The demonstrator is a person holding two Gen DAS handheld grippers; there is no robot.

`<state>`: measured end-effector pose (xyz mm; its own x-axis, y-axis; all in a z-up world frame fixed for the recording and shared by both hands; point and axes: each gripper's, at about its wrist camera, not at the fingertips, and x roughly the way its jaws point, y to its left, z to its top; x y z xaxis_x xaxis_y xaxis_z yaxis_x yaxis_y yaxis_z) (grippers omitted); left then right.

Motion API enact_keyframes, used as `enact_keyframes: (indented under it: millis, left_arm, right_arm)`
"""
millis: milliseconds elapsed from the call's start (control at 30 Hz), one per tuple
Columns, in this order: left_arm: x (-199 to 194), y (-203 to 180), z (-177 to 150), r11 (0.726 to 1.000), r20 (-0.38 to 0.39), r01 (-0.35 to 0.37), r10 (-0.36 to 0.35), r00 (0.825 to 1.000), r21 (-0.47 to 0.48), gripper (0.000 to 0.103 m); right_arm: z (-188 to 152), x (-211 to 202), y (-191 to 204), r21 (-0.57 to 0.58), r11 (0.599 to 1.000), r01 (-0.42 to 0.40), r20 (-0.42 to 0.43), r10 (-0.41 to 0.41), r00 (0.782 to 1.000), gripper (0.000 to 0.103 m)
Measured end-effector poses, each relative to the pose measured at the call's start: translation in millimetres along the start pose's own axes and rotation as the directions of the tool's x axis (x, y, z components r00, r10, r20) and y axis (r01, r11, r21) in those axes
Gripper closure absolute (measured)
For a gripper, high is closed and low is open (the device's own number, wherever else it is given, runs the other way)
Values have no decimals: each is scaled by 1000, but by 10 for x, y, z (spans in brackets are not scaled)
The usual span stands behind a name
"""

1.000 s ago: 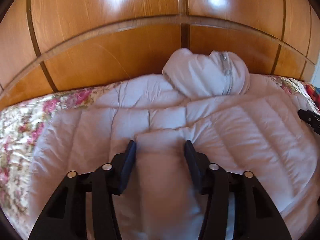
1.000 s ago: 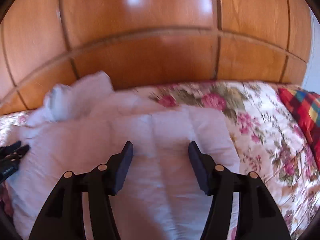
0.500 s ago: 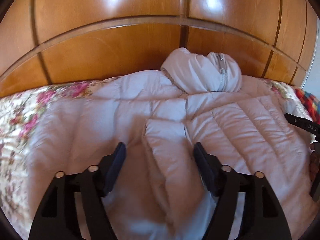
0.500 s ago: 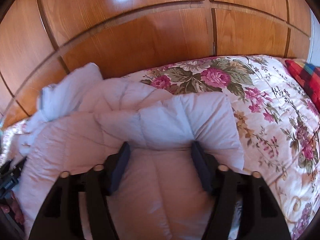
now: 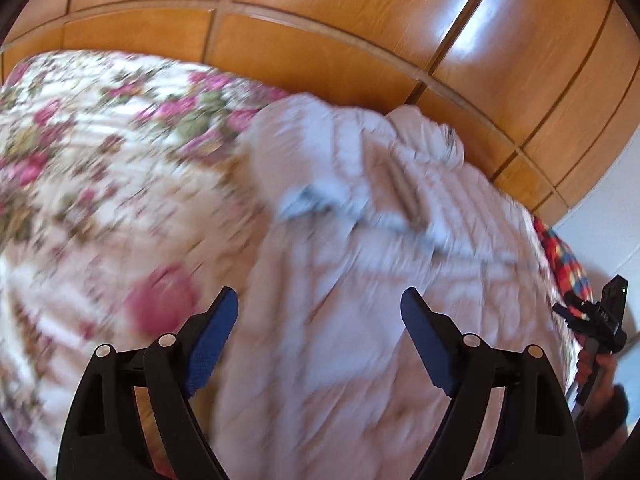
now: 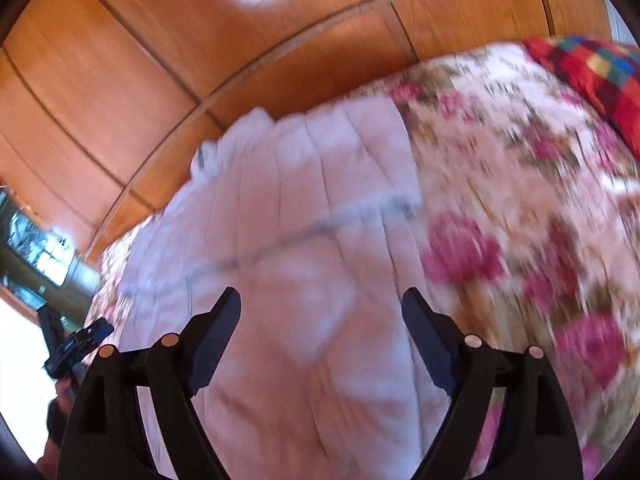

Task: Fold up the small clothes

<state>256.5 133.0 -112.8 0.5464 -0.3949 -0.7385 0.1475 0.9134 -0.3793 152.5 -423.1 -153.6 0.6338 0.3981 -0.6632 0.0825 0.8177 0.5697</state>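
Observation:
A pale pink quilted puffer jacket point(image 5: 360, 280) lies on the floral bedspread point(image 5: 80, 168), its hood point(image 5: 428, 136) toward the wooden wall. It also shows in the right wrist view point(image 6: 312, 240), with both sleeves folded in over the body. My left gripper point(image 5: 318, 312) is open and empty above the jacket's lower part. My right gripper point(image 6: 320, 312) is open and empty above the same jacket. Each gripper shows at the edge of the other's view: the right one point(image 5: 600, 320) and the left one point(image 6: 76, 344). Both views are motion-blurred.
A wooden panelled wall point(image 5: 360, 20) stands behind the bed. A red checkered pillow point(image 6: 592, 76) lies at the bed's right end, also in the left wrist view point(image 5: 564, 264). A window area point(image 6: 32, 248) shows at far left.
Both grippers have pulled back from the jacket and swung outward. The views tilted; the jacket stays with the sleeves folded in.

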Motion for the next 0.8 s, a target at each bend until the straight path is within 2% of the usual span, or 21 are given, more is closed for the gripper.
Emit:
enact_keyframes:
  millis: [100, 200, 233, 367, 500, 667, 700, 800]
  left_arm:
    - [-136, 243, -298, 999, -65, 34, -36, 997, -29, 20]
    - [-178, 410, -573, 989, -130, 124, -134, 982, -85, 20]
    - [-189, 442, -654, 983, -138, 152, -166, 976, -104, 20]
    - [-273, 478, -888, 956, -117, 247, -267, 957, -161, 20]
    - [-326, 410, -1068, 914, -111, 346, -374, 921, -214, 20]
    - [-378, 241, -1215, 902, -154, 382, -414, 897, -200, 20]
    - [-391, 198, -1255, 897, -170, 395, -428, 887, -198, 20]
    - [-414, 73, -1355, 890, -214, 418, -451, 867, -180, 20]
  right_arm:
    - [-218, -154, -244, 48, 999, -23, -35, 24, 999, 20]
    - [-410, -264, -440, 86, 994, -69, -66, 75, 995, 20]
    - [-482, -292, -503, 109, 989, -105, -78, 114, 990, 20]
    - [-701, -367, -603, 168, 965, -201, -50, 212, 976, 20]
    - [-847, -392, -551, 174, 943, -282, -48, 294, 955, 19]
    - [-1022, -373, -390, 155, 929, -335, -106, 353, 930, 19]
    - [-1048, -384, -371, 158, 925, -346, -113, 365, 924, 19]
    - [-1163, -368, -330, 188, 896, -402, -128, 428, 895, 19]
